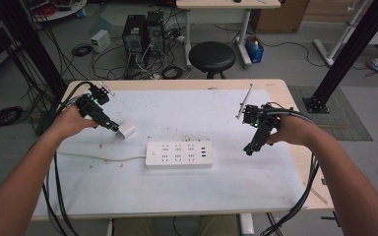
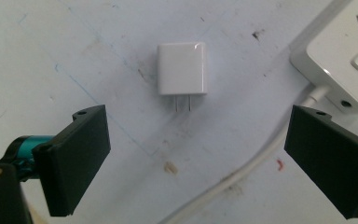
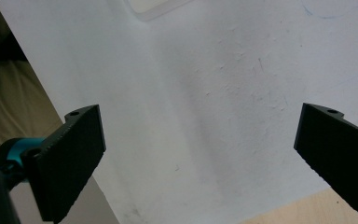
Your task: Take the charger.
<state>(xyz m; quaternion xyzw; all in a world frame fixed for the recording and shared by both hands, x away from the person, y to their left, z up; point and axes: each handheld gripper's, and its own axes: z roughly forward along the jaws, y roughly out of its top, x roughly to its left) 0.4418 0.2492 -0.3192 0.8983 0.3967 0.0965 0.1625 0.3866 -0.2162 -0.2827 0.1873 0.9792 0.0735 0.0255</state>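
Note:
A small white plug adapter lies flat on the white mat, its two metal prongs pointing toward my left gripper. That gripper is open, its jaws wide apart and short of the adapter. From above, the adapter sits just past the left gripper. A white power strip lies mid-table, its corner and cord showing at the right of the left gripper view. My right gripper hovers open to the right of the strip, and its own view has the right gripper over bare mat.
The white mat covers most of the wooden table. A thin rod lies at the back right. The strip's cord runs left across the mat. A black stool and computers stand beyond the table.

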